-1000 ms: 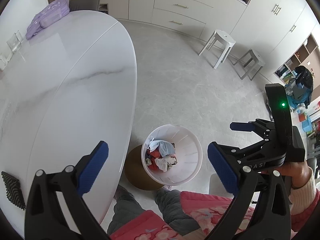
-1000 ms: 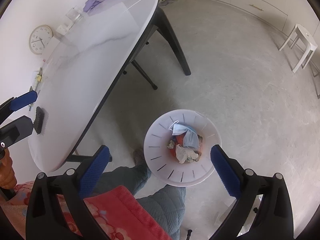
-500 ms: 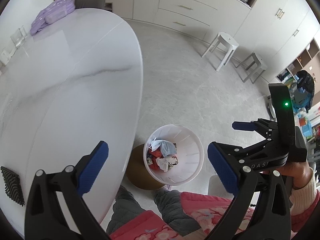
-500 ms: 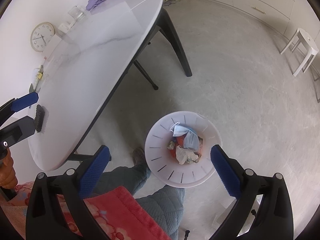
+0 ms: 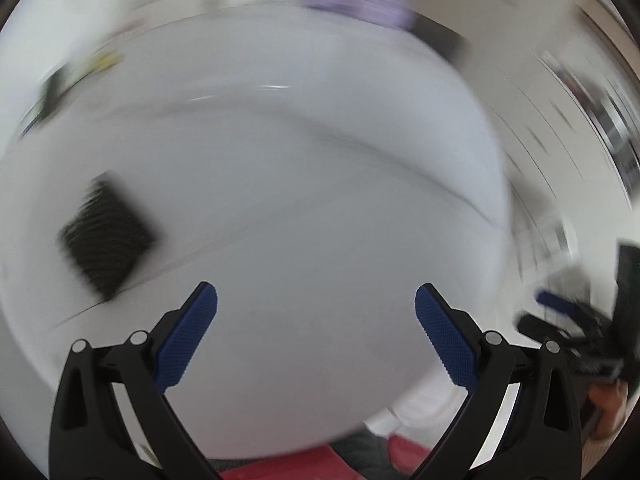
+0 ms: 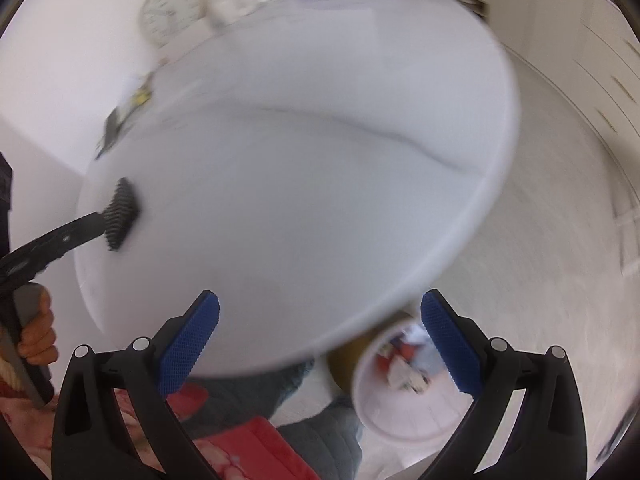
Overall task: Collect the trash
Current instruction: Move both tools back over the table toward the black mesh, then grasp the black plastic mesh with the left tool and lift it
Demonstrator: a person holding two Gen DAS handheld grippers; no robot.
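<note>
Both views are motion-blurred. My left gripper (image 5: pixel 316 296) is open over the white oval table (image 5: pixel 304 184), nothing between its blue pads. A black ribbed object (image 5: pixel 106 236) lies on the table to its left. My right gripper (image 6: pixel 320 300) is open above the table's near edge (image 6: pixel 400 280). Below it on the floor stands the white bin (image 6: pixel 404 424) holding crumpled trash (image 6: pixel 404 368). In the right wrist view the left gripper (image 6: pixel 60 240) reaches in from the left beside the black ribbed object (image 6: pixel 122 214); contact cannot be told.
A purple item (image 5: pixel 356 0) lies at the table's far end. A round clock (image 6: pixel 172 14) and small items stand by the wall. The person's legs (image 6: pixel 320 432) and red garment (image 6: pixel 248 452) are under the table's near edge. Grey floor (image 6: pixel 560 220) lies right.
Both grippers have swung quickly up and left from the bin to the table top. The bin has dropped to the lower right of the right wrist view. Both stay open.
</note>
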